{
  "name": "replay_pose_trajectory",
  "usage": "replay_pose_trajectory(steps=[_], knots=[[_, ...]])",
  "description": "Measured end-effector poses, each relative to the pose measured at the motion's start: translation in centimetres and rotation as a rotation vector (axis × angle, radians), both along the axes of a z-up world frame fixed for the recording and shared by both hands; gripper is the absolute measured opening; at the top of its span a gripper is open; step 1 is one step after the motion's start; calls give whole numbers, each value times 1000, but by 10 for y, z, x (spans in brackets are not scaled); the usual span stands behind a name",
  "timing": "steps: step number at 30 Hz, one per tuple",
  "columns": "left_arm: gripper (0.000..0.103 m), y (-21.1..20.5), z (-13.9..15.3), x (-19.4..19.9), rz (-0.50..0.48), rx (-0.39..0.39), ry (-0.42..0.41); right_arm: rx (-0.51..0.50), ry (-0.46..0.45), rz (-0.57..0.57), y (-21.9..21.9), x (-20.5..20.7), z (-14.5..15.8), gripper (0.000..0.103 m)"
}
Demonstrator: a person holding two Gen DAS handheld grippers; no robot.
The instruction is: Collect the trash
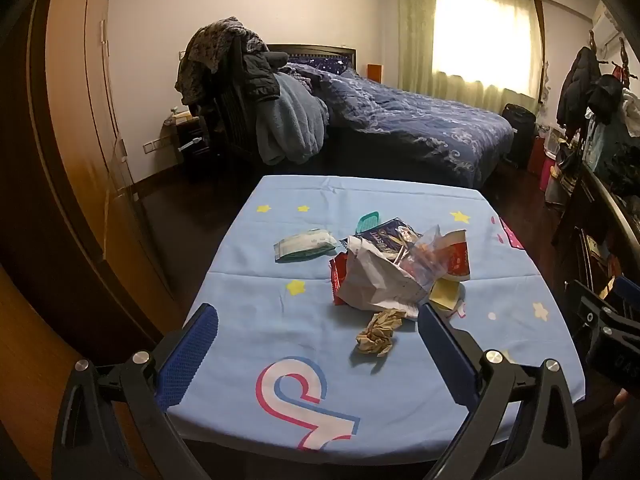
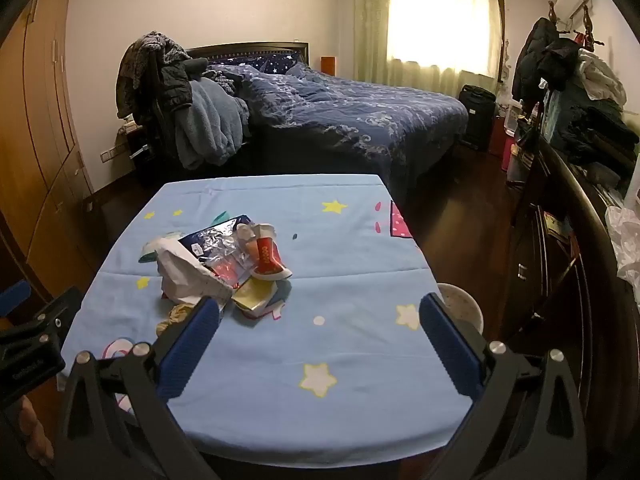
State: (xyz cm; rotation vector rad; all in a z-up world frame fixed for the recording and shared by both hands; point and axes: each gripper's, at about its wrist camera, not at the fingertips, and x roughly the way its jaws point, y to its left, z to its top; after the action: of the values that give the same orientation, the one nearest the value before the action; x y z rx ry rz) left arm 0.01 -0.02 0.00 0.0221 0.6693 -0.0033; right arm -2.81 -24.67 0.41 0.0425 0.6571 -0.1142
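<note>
A table under a light blue star-print cloth [image 1: 248, 280] stands before a bed with a navy duvet [image 1: 420, 120]. Near the table's centre sits a heap of trash: a white paper bag [image 1: 372, 276], a red paper cup [image 1: 458, 258], a clear plastic wrapper [image 1: 424, 252]. At the heap's 9 o'clock lies what may be a tissue pack [image 1: 304, 244]. At its 6 o'clock, a crumpled brown paper ball [image 1: 378, 332]. The left gripper [image 1: 318, 344] and right gripper [image 2: 320, 332] both hover spread wide, holding nothing.
</note>
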Motion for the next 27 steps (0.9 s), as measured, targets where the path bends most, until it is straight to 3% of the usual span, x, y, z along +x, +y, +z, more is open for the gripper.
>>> replay_pose_trajectory(steps=[27], knots=[[100, -7, 2, -4, -4, -2, 2, -1, -1, -1, 1, 0, 1, 100]])
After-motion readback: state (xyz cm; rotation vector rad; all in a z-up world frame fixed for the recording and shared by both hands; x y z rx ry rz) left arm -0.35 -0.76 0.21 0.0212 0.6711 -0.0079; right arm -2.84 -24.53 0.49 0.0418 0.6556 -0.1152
